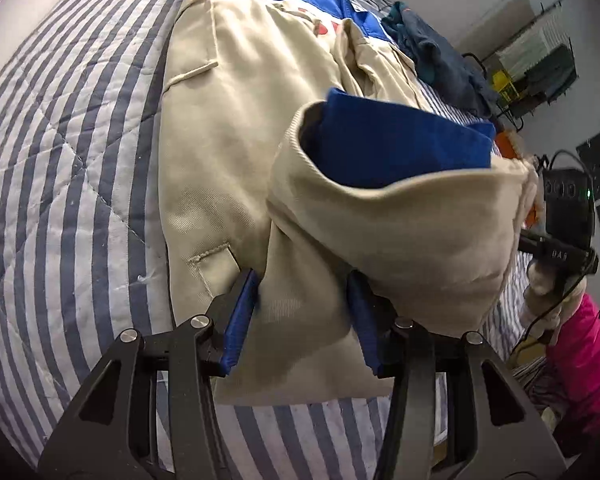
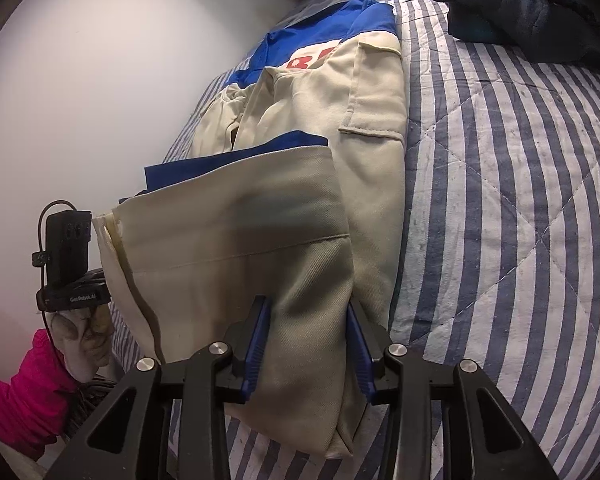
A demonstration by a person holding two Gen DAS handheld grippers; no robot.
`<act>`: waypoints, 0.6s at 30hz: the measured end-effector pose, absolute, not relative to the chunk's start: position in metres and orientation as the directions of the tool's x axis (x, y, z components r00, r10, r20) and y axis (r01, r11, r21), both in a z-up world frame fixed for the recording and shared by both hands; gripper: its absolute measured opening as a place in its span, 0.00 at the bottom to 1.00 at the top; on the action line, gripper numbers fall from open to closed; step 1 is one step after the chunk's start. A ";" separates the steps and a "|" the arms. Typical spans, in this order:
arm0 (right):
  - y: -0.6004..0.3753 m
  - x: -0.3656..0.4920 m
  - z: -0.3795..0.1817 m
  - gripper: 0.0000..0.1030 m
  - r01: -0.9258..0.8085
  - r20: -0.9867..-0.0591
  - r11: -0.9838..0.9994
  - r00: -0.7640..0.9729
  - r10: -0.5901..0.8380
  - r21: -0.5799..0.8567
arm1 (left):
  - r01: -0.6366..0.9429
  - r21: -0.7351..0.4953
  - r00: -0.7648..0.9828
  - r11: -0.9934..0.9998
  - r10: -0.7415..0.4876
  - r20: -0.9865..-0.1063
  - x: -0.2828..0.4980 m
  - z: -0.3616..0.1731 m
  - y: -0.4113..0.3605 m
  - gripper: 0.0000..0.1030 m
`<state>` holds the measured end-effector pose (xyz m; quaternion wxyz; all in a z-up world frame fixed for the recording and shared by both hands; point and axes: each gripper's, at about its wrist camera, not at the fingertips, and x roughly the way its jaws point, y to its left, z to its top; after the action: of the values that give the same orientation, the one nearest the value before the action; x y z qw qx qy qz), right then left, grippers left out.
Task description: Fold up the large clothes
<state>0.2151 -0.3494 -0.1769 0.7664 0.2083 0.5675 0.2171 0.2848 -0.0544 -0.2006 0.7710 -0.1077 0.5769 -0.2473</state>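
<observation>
The left tool (image 1: pixel 302 316) and right tool (image 2: pixel 306 340) are each clamping the hem of the beige-and-blue cotton work jacket (image 1: pixel 236 128), lifting it over the body lying along the striped quilted bed (image 2: pixel 500 200) for a lengthwise fold.

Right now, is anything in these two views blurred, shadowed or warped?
Left wrist view: the lifted jacket edge near the lens is soft, and the striped quilt bows from fisheye. Right wrist view: a grey shadow crosses the raised fabric, and the quilt's stripes curve.
</observation>
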 end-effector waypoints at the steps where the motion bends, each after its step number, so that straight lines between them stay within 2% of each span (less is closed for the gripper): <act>1: -0.349 0.215 -0.177 0.40 -0.094 -0.779 0.818 0.262 0.570 0.567 | 0.249 -0.464 0.210 0.850 -0.515 -0.831 0.286 -0.202 -0.053 0.46; 2: -0.349 0.214 -0.177 0.40 -0.093 -0.779 0.819 0.263 0.569 0.567 | 0.246 -0.474 0.209 0.846 -0.523 -0.826 0.287 -0.202 -0.052 0.45; 3: -0.349 0.215 -0.177 0.39 -0.095 -0.780 0.820 0.263 0.568 0.565 | 0.250 -0.481 0.209 0.840 -0.532 -0.821 0.287 -0.202 -0.051 0.37; 4: -0.349 0.215 -0.177 0.35 -0.099 -0.782 0.822 0.262 0.566 0.561 | 0.253 -0.488 0.201 0.835 -0.539 -0.818 0.286 -0.203 -0.051 0.26; 5: -0.348 0.215 -0.176 0.31 -0.102 -0.782 0.822 0.261 0.566 0.560 | 0.255 -0.491 0.202 0.833 -0.542 -0.816 0.285 -0.202 -0.049 0.24; 6: -0.348 0.214 -0.176 0.28 -0.104 -0.782 0.822 0.260 0.566 0.560 | 0.264 -0.487 0.207 0.833 -0.542 -0.814 0.281 -0.200 -0.046 0.18; 7: -0.347 0.214 -0.174 0.20 -0.106 -0.781 0.821 0.261 0.567 0.560 | 0.273 -0.482 0.213 0.832 -0.541 -0.813 0.278 -0.198 -0.046 0.13; 8: -0.345 0.214 -0.173 0.14 -0.109 -0.780 0.821 0.263 0.568 0.561 | 0.276 -0.478 0.219 0.834 -0.539 -0.813 0.276 -0.196 -0.048 0.12; 11: -0.346 0.212 -0.166 0.06 -0.109 -0.773 0.820 0.282 0.568 0.562 | 0.256 -0.491 0.244 0.833 -0.547 -0.801 0.267 -0.187 -0.047 0.07; 14: -0.350 0.204 -0.154 0.03 -0.091 -0.744 0.801 0.319 0.587 0.592 | 0.192 -0.559 0.281 0.806 -0.591 -0.756 0.253 -0.171 -0.033 0.05; 18: -0.359 0.202 -0.149 0.03 -0.078 -0.726 0.790 0.346 0.594 0.609 | 0.115 -0.571 0.366 0.813 -0.569 -0.737 0.230 -0.163 -0.007 0.05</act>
<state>0.2020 -0.3590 -0.1488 0.7835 0.2434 0.5301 0.2145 0.2305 -0.0069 -0.1629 0.7973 -0.2179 0.5205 -0.2143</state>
